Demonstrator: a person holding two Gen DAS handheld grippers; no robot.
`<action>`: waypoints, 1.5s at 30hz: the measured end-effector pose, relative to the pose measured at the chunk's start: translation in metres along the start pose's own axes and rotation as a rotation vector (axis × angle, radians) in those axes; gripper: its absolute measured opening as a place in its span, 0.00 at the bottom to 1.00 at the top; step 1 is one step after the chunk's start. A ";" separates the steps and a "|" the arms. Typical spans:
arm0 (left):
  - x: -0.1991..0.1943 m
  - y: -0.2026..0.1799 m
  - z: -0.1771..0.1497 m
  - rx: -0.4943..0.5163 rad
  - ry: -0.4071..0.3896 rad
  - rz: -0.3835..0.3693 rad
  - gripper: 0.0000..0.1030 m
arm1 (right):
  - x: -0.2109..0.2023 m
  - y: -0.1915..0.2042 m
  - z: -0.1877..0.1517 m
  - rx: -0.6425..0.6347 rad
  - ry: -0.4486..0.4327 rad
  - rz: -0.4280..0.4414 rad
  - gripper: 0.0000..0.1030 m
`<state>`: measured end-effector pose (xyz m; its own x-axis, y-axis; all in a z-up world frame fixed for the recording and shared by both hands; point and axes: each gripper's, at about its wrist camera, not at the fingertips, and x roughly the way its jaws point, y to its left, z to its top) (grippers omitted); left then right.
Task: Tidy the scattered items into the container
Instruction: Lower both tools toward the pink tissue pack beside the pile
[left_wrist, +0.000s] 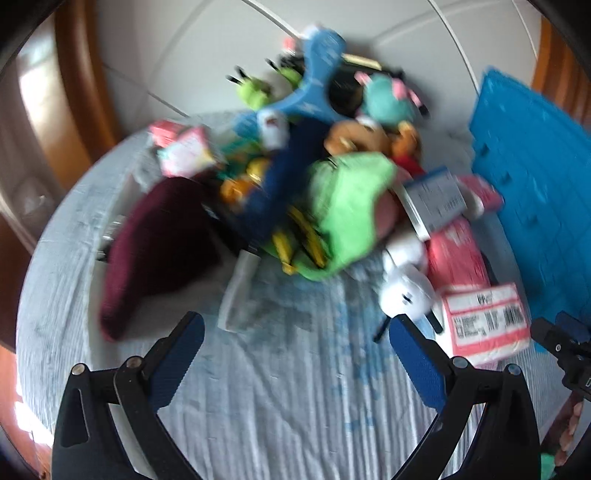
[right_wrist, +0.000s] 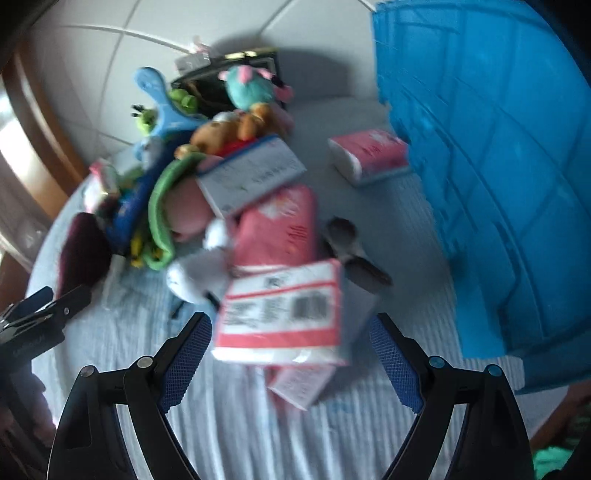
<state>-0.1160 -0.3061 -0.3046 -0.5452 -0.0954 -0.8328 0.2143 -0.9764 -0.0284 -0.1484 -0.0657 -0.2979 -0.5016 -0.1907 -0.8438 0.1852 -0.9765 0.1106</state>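
the scattered items are seen heaped on a round table under a pale striped cloth (left_wrist: 258, 398), most of them towards its far edge, with the blue container (right_wrist: 491, 177) standing at its right edge. the right gripper (right_wrist: 291, 354) is held with its jaws spread wide and nothing gripped; a pink-and-white labelled packet (right_wrist: 280, 314) lies between the blue pads, apparently untouched. the left gripper (left_wrist: 295, 354) is likewise wide open and empty, over bare cloth near the front edge, with a white plush toy (left_wrist: 402, 284) just beyond its right finger. the step in hand is judged to be the approach for a first pick. next, the packet would need to be straddled squarely, the jaws closed on it, and it carried right into the container.
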 end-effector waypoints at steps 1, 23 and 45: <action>0.006 -0.008 -0.001 0.021 0.012 -0.006 0.99 | 0.003 -0.007 -0.003 0.013 0.002 -0.018 0.86; 0.017 0.064 -0.013 -0.081 0.049 0.229 0.99 | 0.054 0.084 -0.041 -0.171 0.190 0.469 0.86; 0.023 -0.013 -0.021 0.038 0.079 0.023 0.99 | 0.062 0.059 -0.050 -0.195 0.180 0.261 0.72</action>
<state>-0.1146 -0.2913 -0.3346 -0.4747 -0.1040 -0.8740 0.1946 -0.9808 0.0110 -0.1262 -0.1303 -0.3706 -0.2628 -0.3928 -0.8813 0.4534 -0.8565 0.2465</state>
